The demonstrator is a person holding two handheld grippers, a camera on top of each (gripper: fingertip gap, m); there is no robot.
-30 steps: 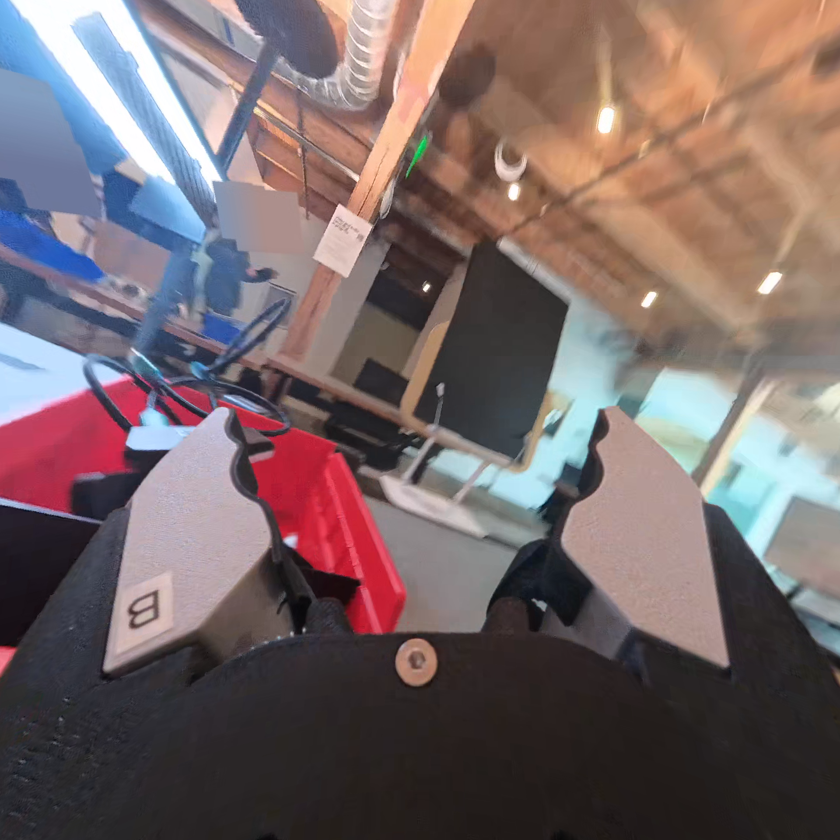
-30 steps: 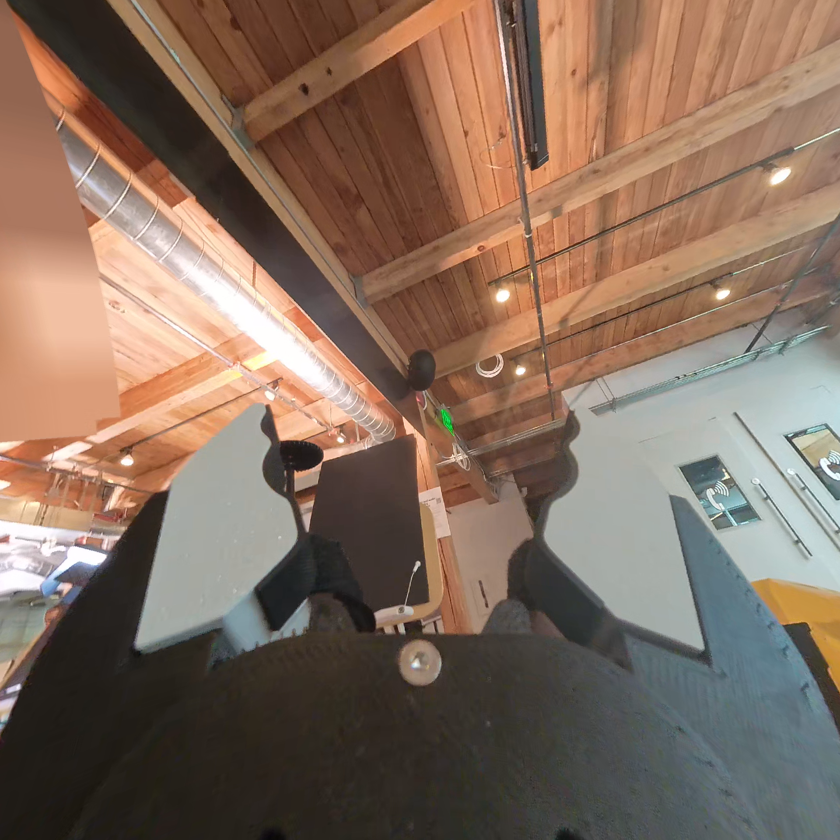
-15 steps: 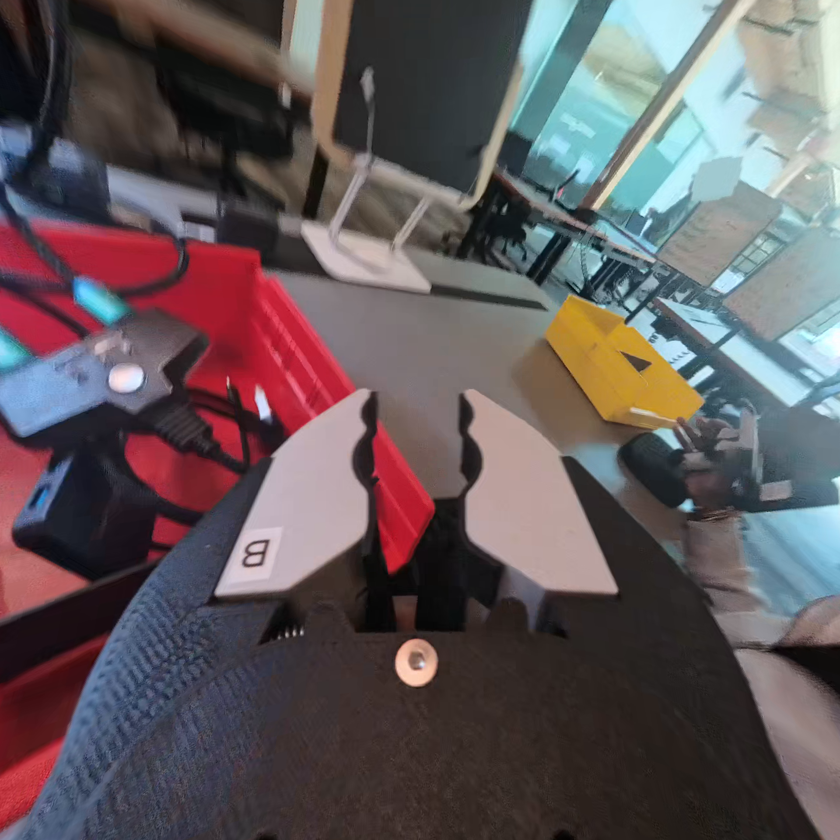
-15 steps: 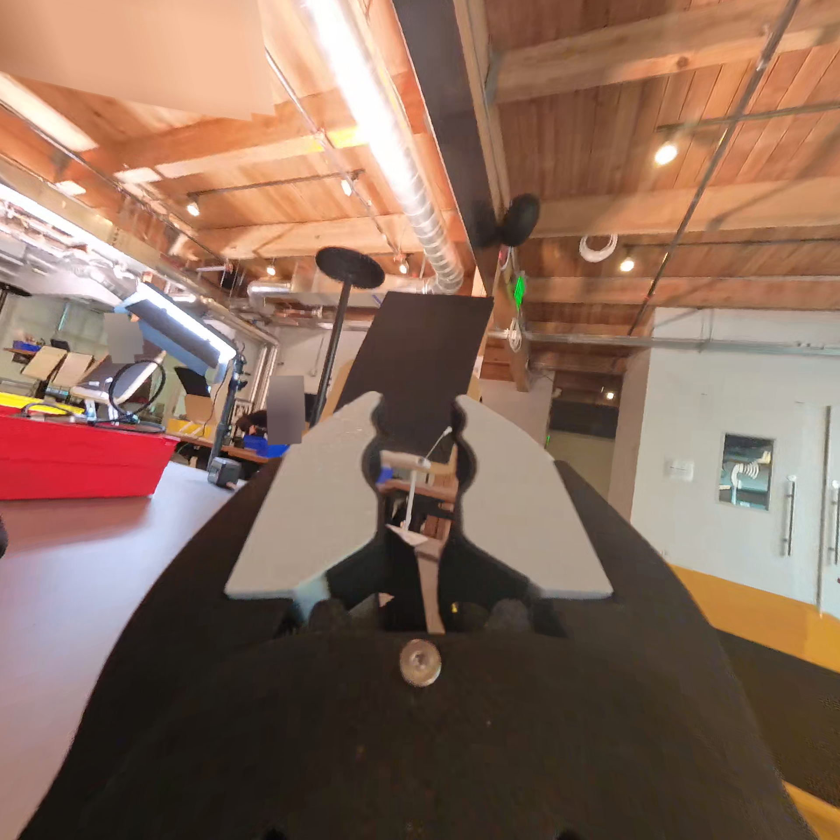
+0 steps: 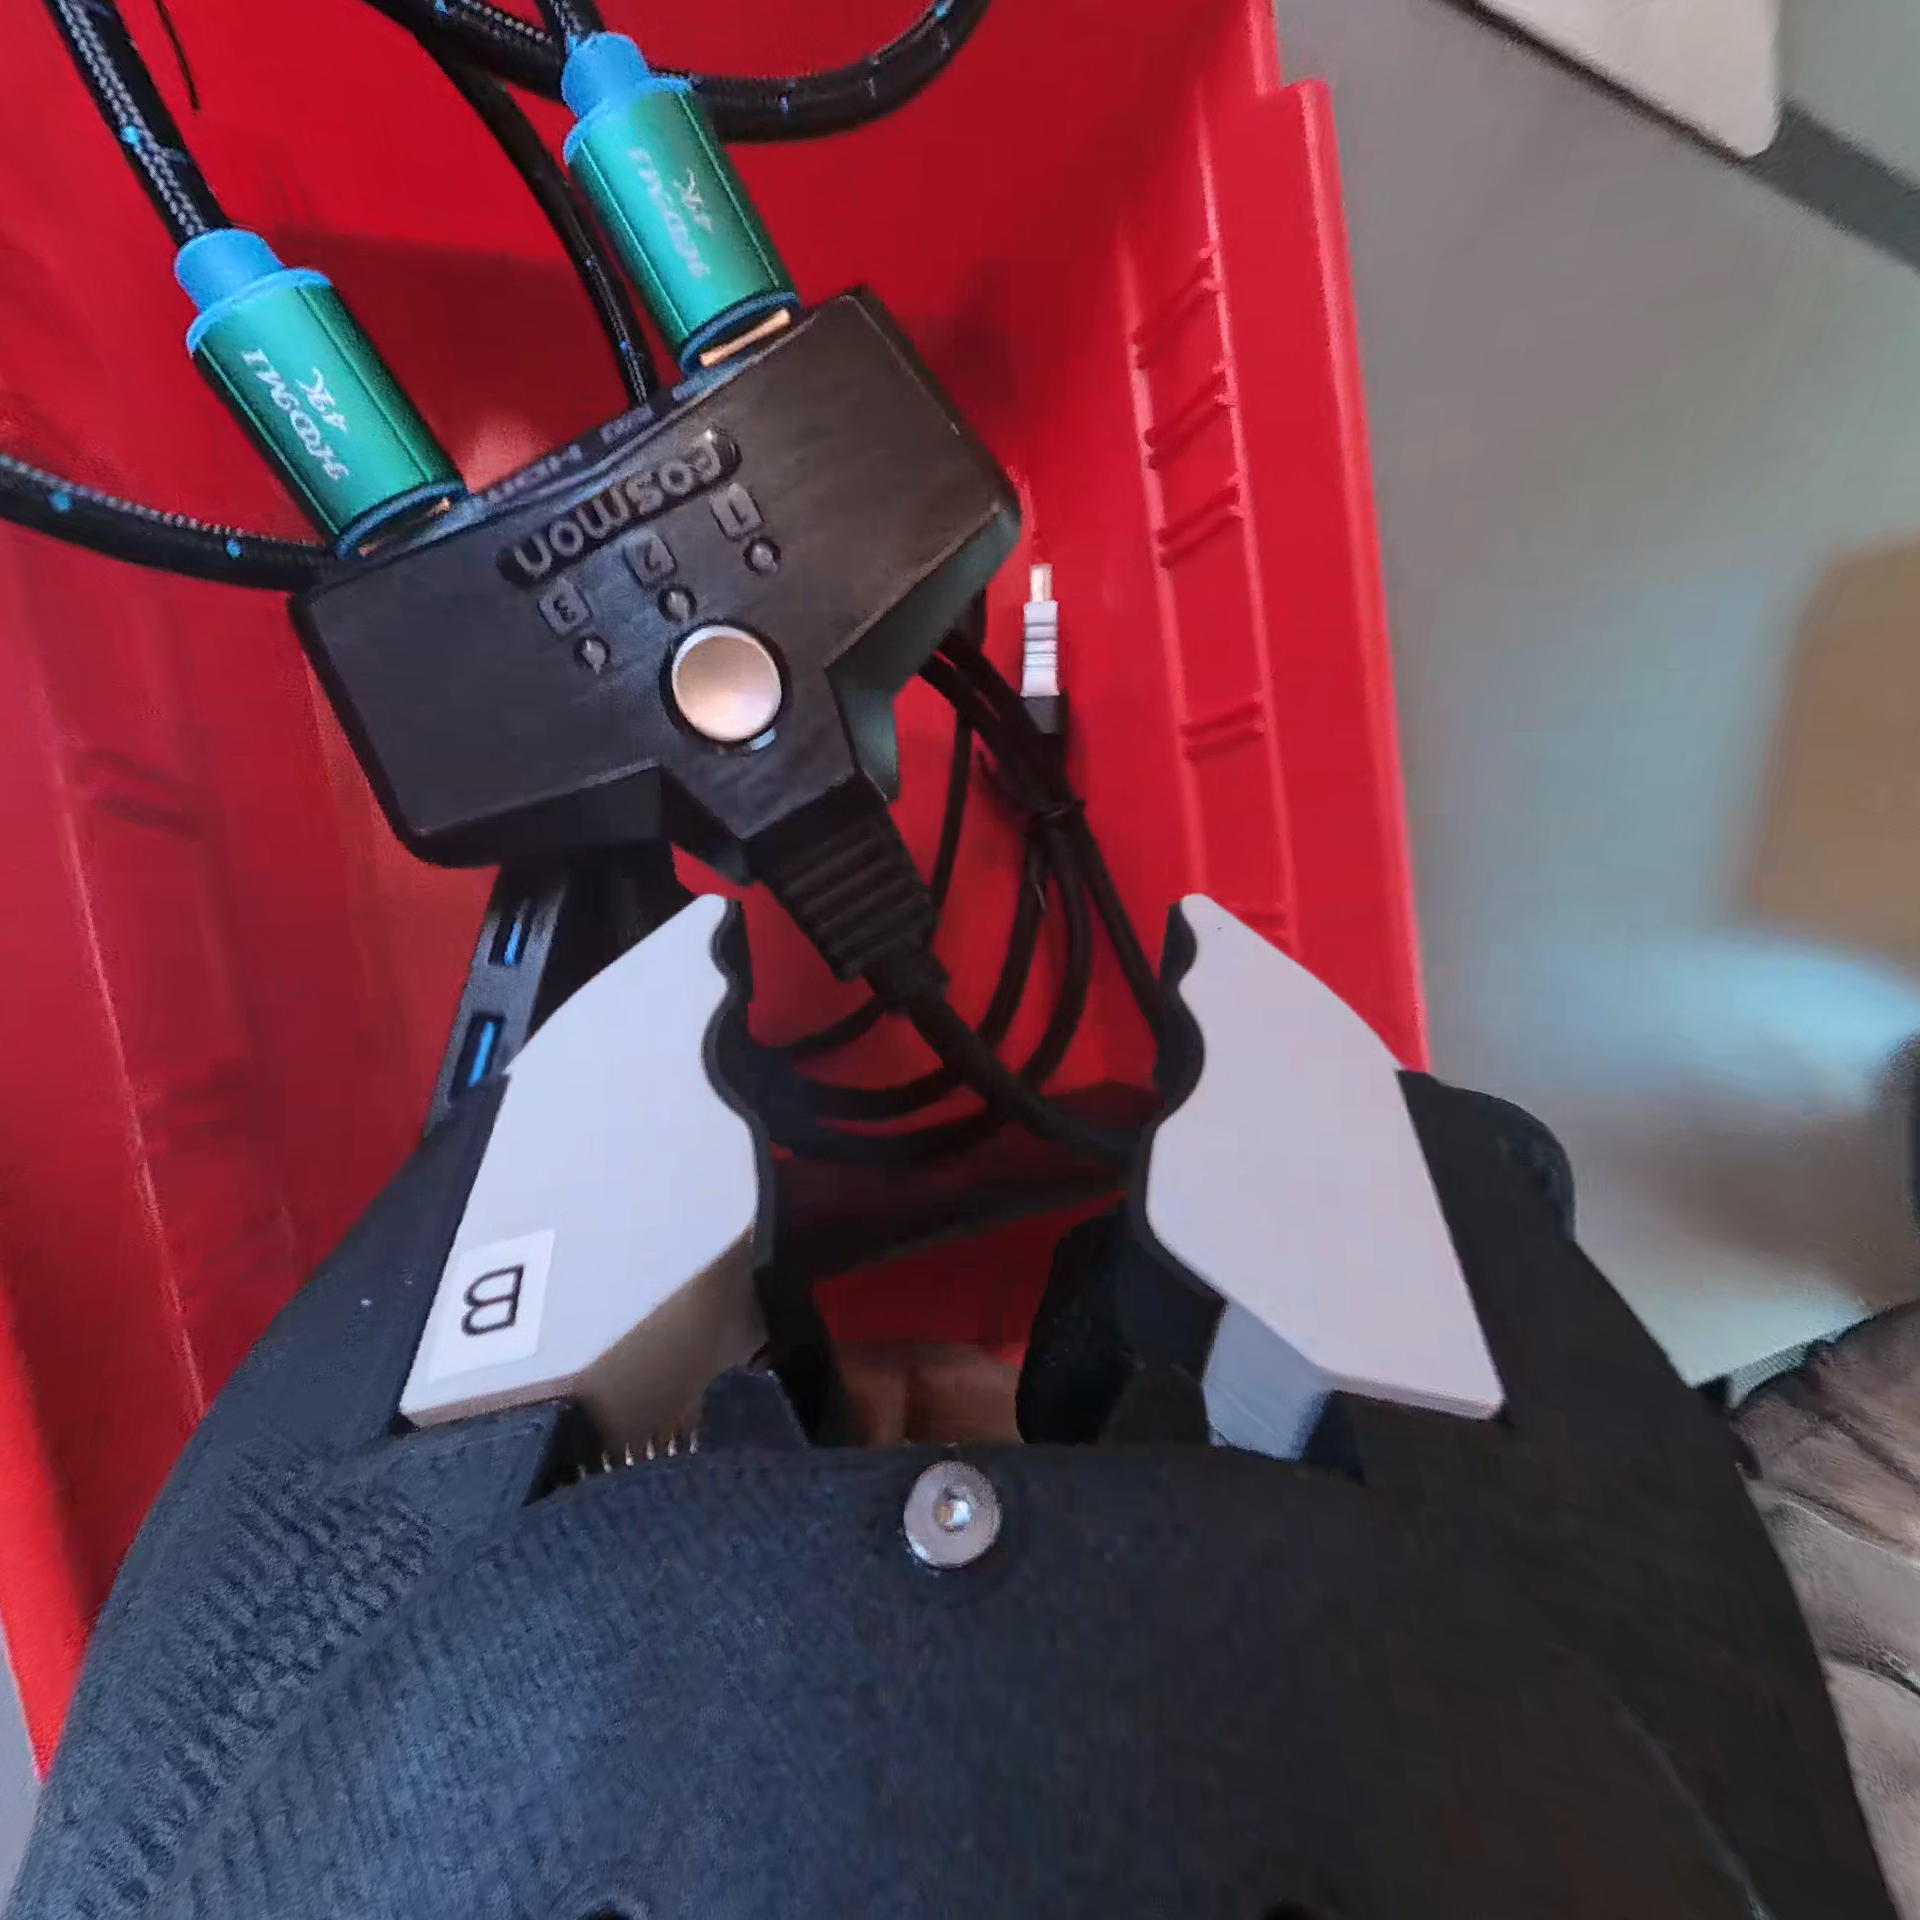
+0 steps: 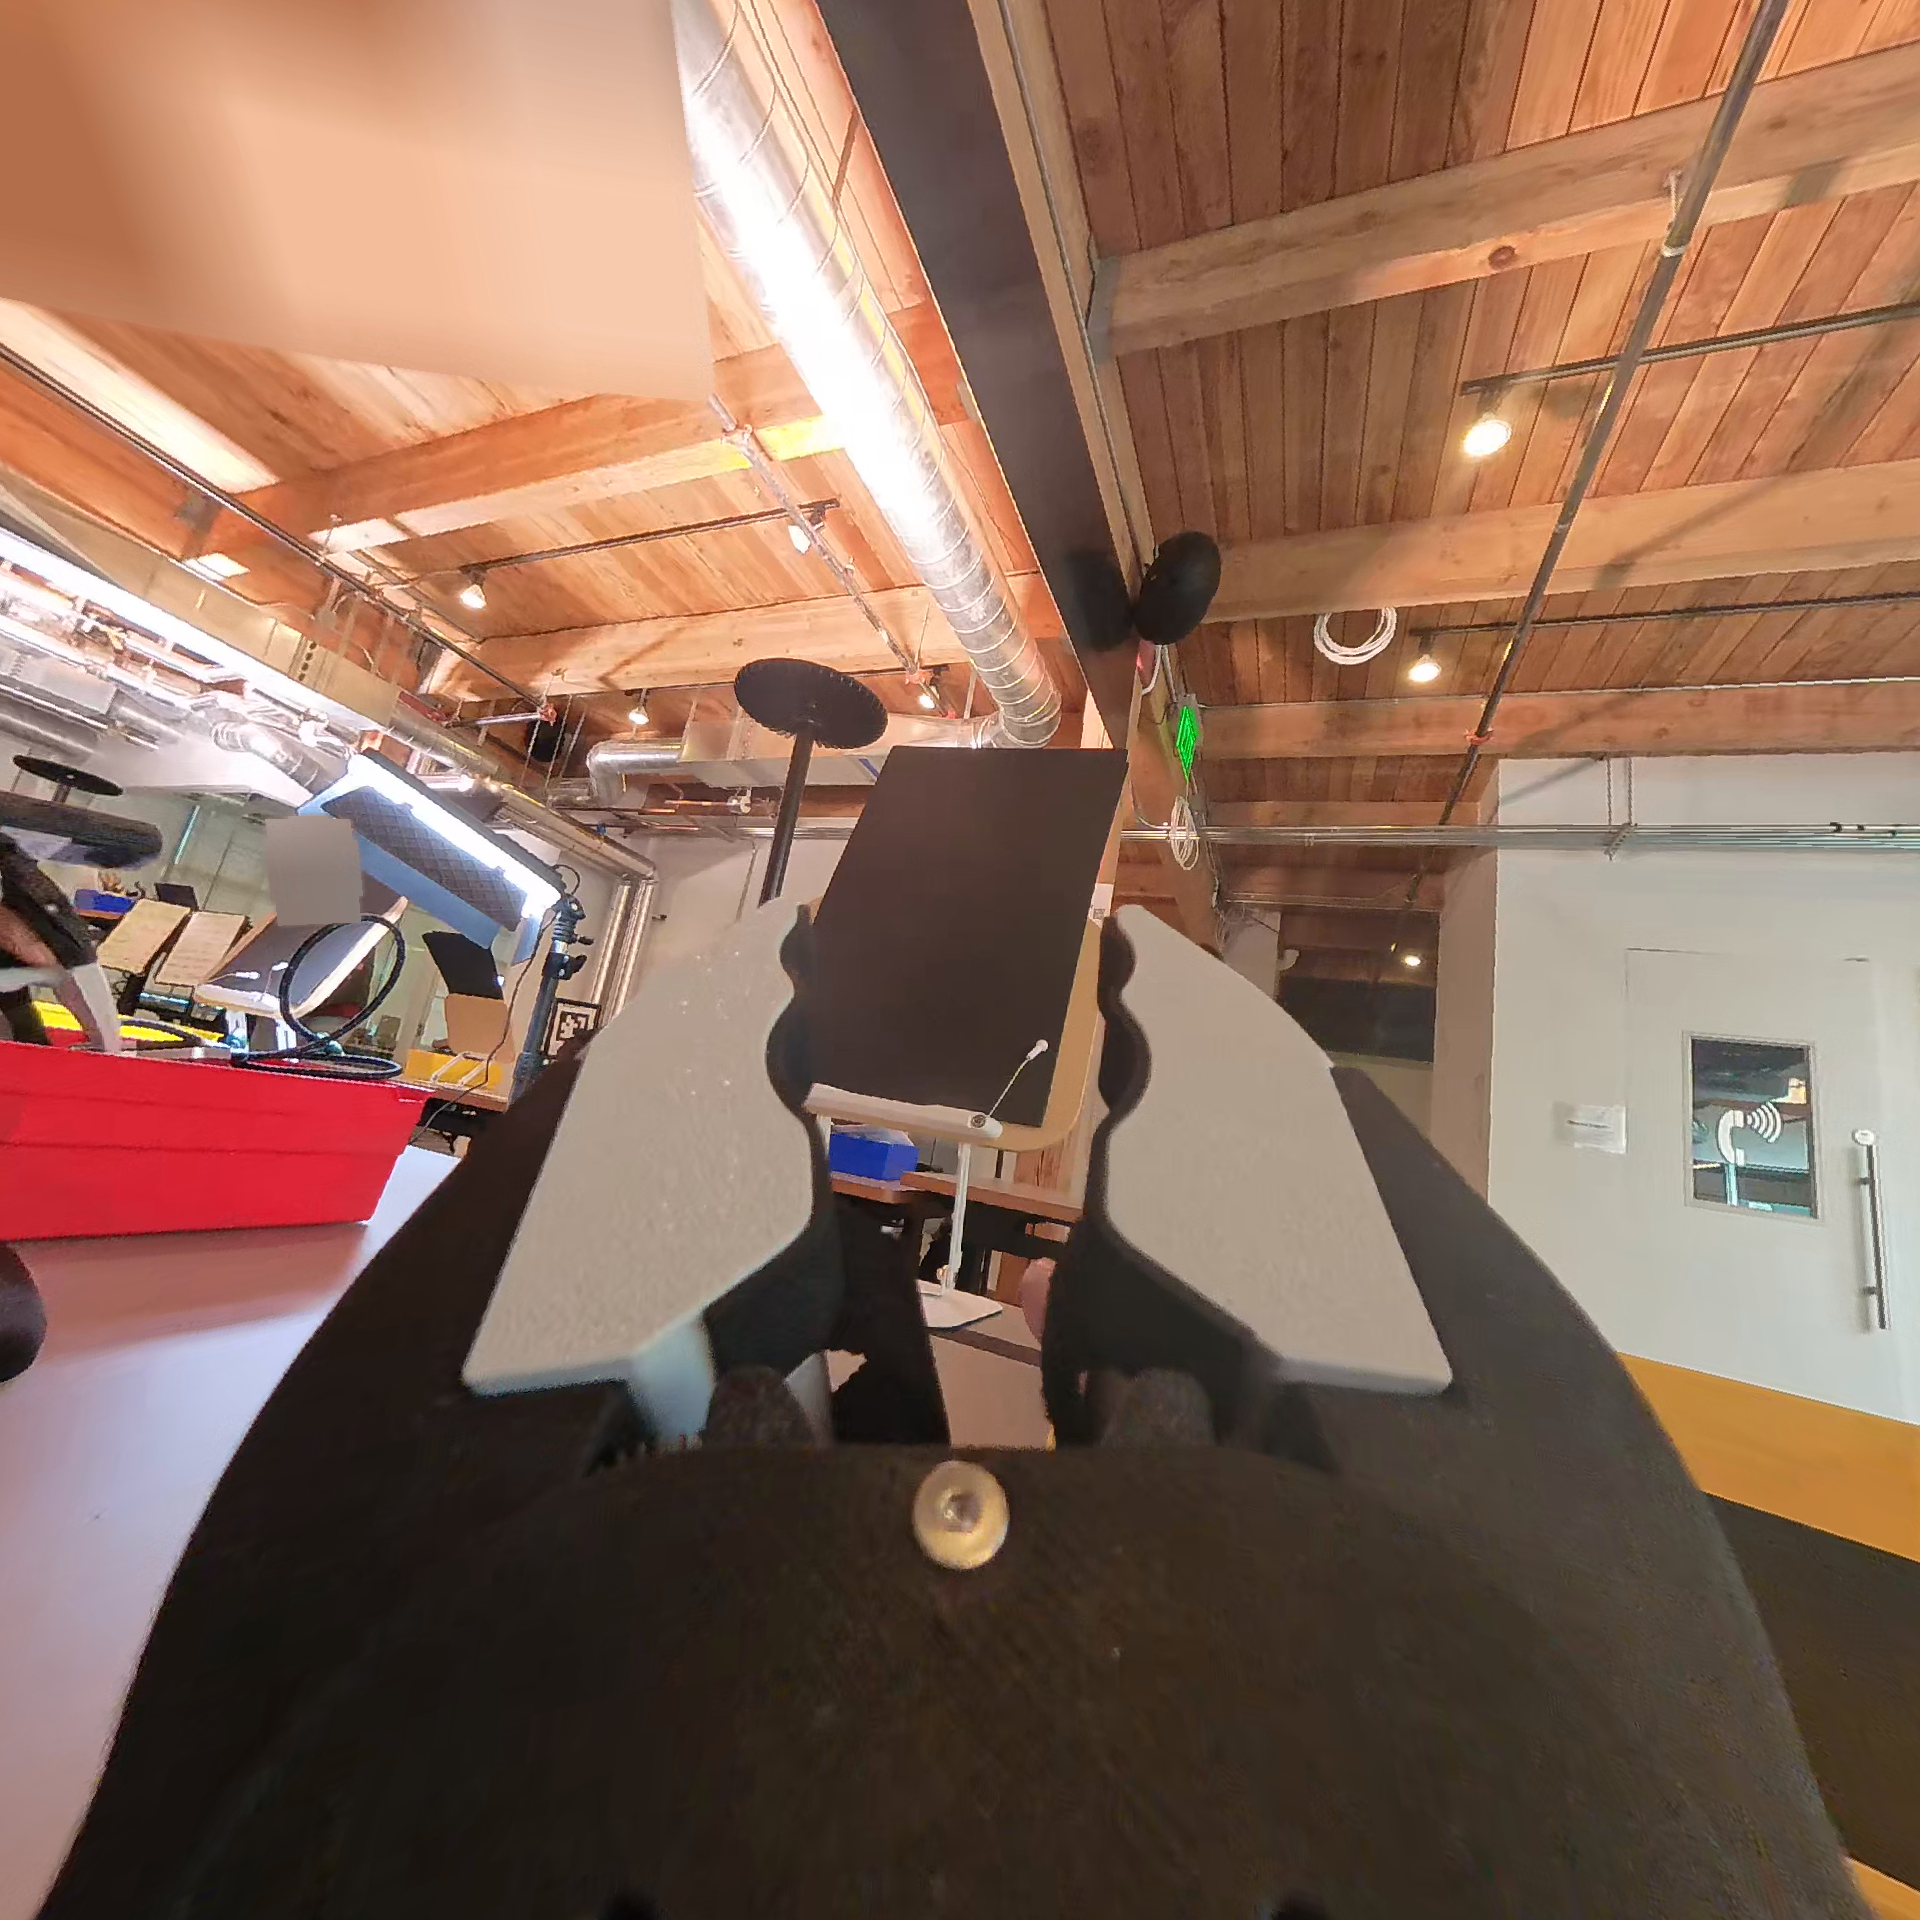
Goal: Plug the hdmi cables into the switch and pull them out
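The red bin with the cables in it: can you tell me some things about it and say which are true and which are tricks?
1. Two green plugs sit in the black switch. True.
2. The left gripper is squeezing a green plug. False: it is open, holding nothing, just short of the switch.
3. The switch lies inside the red bin. True.
4. The right gripper is reaching into the bin. False: it points up at the room, open and empty, with the bin off to its left.
5. A small silver-tipped loose plug lies beside the switch. True.
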